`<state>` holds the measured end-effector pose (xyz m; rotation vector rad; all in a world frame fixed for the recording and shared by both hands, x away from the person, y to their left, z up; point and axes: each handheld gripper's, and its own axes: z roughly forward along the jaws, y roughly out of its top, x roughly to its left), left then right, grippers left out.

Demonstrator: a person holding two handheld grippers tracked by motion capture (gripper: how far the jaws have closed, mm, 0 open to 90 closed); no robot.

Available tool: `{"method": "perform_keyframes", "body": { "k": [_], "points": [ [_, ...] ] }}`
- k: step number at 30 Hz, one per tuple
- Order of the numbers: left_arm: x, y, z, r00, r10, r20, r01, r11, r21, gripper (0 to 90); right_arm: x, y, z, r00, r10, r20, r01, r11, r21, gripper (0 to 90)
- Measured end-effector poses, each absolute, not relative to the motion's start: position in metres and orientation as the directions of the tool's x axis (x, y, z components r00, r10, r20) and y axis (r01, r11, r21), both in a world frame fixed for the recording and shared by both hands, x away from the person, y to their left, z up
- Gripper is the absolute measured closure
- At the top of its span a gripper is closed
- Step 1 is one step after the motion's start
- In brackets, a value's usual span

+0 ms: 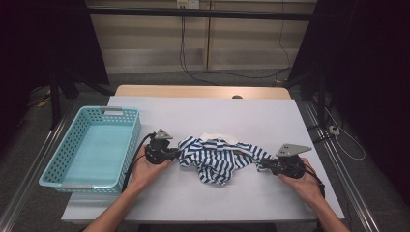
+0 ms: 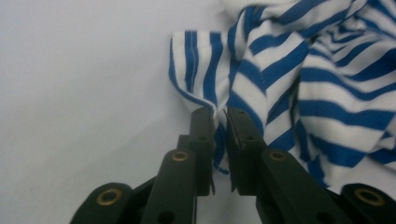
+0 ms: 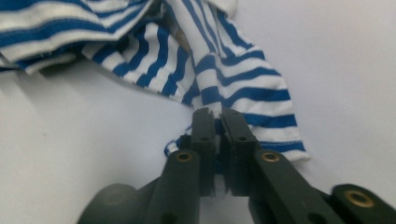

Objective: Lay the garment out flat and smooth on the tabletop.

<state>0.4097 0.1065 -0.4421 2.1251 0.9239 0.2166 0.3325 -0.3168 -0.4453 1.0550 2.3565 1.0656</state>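
Striped blue-and-white cotton, a crumpled shirt (image 1: 218, 157), lying bunched at table (image 1: 203, 203) centre, stretched between both tools. Left gripper (image 1: 175, 153) at the shirt's nine o'clock, jaws narrow, a fold of fabric (image 2: 218, 135) caught in the slim gap between them. Right gripper (image 1: 263, 164) at the four o'clock end, jaws equally narrow, a striped sleeve edge (image 3: 219, 116) pinched in the same way. Hard to tell from the gripper views how firmly either pair bites; a sliver of daylight visible between pads and cloth on both sides. Turquoise basket (image 1: 124, 145) standing empty at nine o'clock of the left hand, just beside it.

Risks from here, as a judgement:
- Thin hold on a hem only; a sharp lift or sideways pull likely to slip the cloth free on one side, leaving the shirt hanging from a single corner.
- Uneven pull between hands likely to twist the bundle further rather than spread it.
- Loose middle sagging and dragging across the table, possibly catching the basket rim if carried toward nine o'clock.
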Motion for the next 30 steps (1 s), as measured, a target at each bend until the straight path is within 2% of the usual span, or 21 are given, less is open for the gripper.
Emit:
{"method": "perform_keyframes", "body": {
  "k": [3,5,8,11,12,13,18,22,27,29,30],
  "points": [
    [0.413,0.104,-0.438,0.715,0.685,-0.143,0.527,-0.393,0.753,71.2,0.336,-0.319,-0.438,-0.655,0.756,0.011,0.473,0.398,0.786,70.5],
    [0.42,0.107,-0.432,0.732,0.671,-0.119,0.506,-0.418,0.755,68.5,0.338,-0.322,-0.432,-0.643,0.766,0.025,0.461,0.361,0.81,68.3],
    [0.432,0.108,-0.428,0.709,0.691,-0.138,0.517,-0.378,0.768,67.2,0.345,-0.328,-0.425,-0.617,0.786,0.043,0.457,0.313,0.832,63.7],
    [0.449,0.107,-0.431,0.683,0.706,-0.189,0.556,-0.333,0.762,64.7,0.357,-0.332,-0.427,-0.585,0.81,0.038,0.478,0.307,0.822,63.5],
    [0.452,0.103,-0.434,0.657,0.722,-0.218,0.57,-0.286,0.77,64.4,0.362,-0.332,-0.43,-0.58,0.814,0.037,0.486,0.309,0.817,63.2],
    [0.458,0.104,-0.436,0.68,0.71,-0.183,0.555,-0.335,0.761,64.3,0.365,-0.332,-0.432,-0.575,0.817,0.042,0.497,0.307,0.812,62.8],
    [0.476,0.088,-0.444,0.69,0.704,-0.17,0.562,-0.373,0.738,62.7,0.383,-0.326,-0.433,-0.571,0.821,0.021,0.509,0.335,0.793,58.8],
    [0.482,0.076,-0.448,0.712,0.69,-0.132,0.545,-0.423,0.724,64.1,0.394,-0.321,-0.441,-0.57,0.82,0.049,0.547,0.335,0.767,54.6],
    [0.477,0.066,-0.457,0.713,0.685,-0.147,0.556,-0.425,0.714,65.8,0.397,-0.323,-0.454,-0.563,0.82,0.105,0.61,0.327,0.722,54.4],
    [0.478,0.069,-0.456,0.723,0.677,-0.14,0.557,-0.45,0.698,72.6,0.398,-0.321,-0.456,-0.575,0.811,0.107,0.613,0.341,0.713,54.7],
    [0.477,0.068,-0.457,0.71,0.682,-0.178,0.574,-0.413,0.707,80.7,0.397,-0.32,-0.458,-0.579,0.809,0.097,0.608,0.35,0.713,55.9]
  ]
}}
